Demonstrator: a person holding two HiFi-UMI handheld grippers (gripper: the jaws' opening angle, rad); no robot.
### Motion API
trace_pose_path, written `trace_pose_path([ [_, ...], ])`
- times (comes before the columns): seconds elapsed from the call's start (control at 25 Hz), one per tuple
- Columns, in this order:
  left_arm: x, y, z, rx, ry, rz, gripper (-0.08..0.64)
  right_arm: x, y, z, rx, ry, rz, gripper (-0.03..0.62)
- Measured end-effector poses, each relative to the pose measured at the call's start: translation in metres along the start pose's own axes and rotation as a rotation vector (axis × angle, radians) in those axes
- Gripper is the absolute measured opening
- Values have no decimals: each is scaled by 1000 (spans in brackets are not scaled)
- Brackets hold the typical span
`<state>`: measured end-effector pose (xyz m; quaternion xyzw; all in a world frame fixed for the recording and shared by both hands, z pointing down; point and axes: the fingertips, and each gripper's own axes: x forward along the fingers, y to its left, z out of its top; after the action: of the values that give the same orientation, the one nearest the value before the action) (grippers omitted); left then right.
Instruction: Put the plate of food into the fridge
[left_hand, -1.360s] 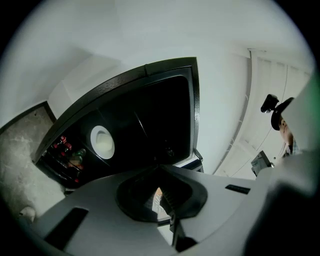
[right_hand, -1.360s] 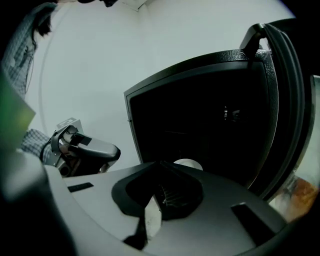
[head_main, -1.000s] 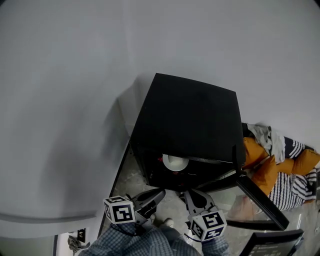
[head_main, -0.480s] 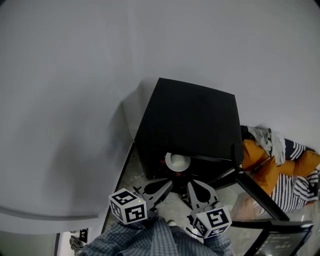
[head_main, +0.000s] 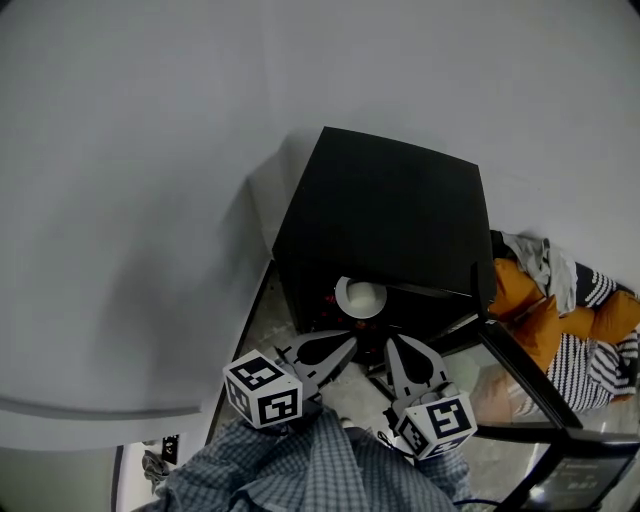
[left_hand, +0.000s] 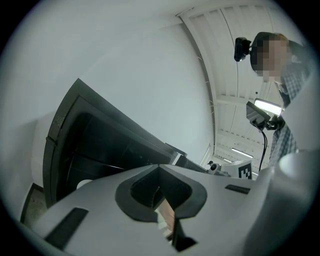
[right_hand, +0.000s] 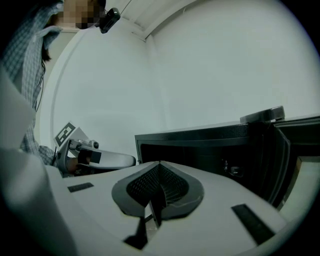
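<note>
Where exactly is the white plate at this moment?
In the head view, the white plate sits inside the open black fridge, near its front edge, just beyond the tips of the left claw and the right claw.

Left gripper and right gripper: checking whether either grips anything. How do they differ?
The left gripper slants rightward toward the fridge; the right gripper slants leftward. The right gripper lies nearer the open door; the left gripper lies farther from it. Both are shut, empty, and short of the plate inside.
</note>
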<state>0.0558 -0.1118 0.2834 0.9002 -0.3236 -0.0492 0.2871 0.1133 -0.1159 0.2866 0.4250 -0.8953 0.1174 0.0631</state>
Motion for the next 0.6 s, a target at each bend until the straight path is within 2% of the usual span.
trace_pose_path([
  [0.6,-1,3,-6,-6,18,8,6,2,4,-5,12,25,17,6],
])
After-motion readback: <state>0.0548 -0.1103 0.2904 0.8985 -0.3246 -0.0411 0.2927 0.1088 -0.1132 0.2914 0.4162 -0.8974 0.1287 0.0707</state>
